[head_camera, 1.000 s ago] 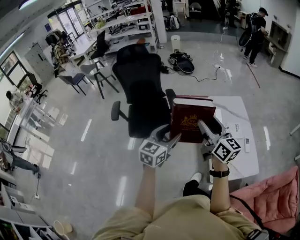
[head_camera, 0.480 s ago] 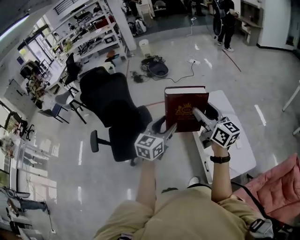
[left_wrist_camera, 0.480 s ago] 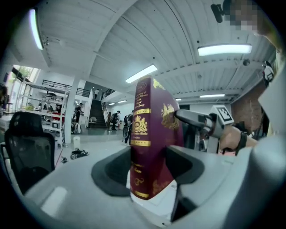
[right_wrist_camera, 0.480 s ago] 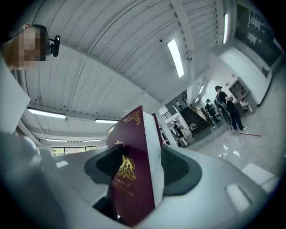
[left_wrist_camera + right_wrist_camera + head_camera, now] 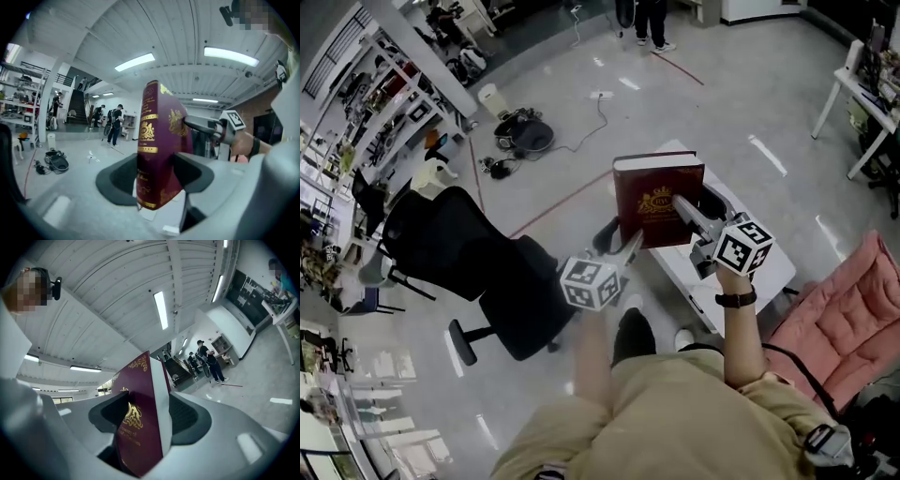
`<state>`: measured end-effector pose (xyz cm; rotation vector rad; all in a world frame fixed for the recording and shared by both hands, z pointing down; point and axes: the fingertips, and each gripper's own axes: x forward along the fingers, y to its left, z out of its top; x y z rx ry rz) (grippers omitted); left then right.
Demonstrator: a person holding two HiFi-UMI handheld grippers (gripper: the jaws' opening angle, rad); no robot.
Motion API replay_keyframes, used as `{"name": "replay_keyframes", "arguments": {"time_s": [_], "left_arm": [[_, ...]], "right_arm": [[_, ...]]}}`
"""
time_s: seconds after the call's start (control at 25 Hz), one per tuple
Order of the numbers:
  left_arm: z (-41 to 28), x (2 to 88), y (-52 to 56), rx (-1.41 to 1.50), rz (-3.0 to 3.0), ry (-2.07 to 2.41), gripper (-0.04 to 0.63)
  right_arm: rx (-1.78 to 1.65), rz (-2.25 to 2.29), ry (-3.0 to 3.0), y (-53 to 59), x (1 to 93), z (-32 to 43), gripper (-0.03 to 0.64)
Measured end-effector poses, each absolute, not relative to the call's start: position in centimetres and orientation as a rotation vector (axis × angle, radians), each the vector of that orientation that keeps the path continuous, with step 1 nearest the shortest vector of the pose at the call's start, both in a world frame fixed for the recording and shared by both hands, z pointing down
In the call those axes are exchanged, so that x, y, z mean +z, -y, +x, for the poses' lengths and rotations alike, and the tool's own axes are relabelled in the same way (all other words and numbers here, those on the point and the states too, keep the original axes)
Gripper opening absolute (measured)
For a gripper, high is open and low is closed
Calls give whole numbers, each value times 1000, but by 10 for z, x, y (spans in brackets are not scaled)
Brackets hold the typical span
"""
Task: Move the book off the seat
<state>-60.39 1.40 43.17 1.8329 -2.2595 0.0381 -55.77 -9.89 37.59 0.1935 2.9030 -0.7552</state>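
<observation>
Since a second ago, the book (image 5: 657, 199) and both grippers have swung clear of the black chair (image 5: 459, 253), which now sits well off beyond the left gripper (image 5: 621, 246). I see the book in the air, clamped at its near end. The left gripper's jaws pinch the spine side and the right gripper (image 5: 680, 208) bites the page-edge side. Its long axis runs straight out ahead of both grippers, cover facing up. The white table (image 5: 776, 270) lies beneath, toward the right gripper's side, so I judge the right hand nearer for setting it down.
</observation>
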Motion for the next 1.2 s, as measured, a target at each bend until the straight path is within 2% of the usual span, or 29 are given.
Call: {"name": "replay_keyframes", "arguments": {"time_s": [0.12, 0.36, 0.6, 0.88, 1.2], "left_arm": [[-643, 453, 13, 43, 1899, 2195, 236], [-727, 441, 70, 113, 2065, 2064, 235], [-777, 435, 108, 172, 2213, 1902, 235], [-791, 486, 151, 247, 2318, 1624, 233], [-751, 595, 229, 386, 2253, 1345, 233]], "right_arm": [[-774, 98, -2898, 124, 399, -590, 264], [-797, -108, -2845, 174, 392, -656, 264], [-819, -323, -2785, 201, 393, -690, 262], [-912, -613, -2727, 229, 448, -689, 261], [-1188, -905, -2590, 298, 568, -641, 261]]}}
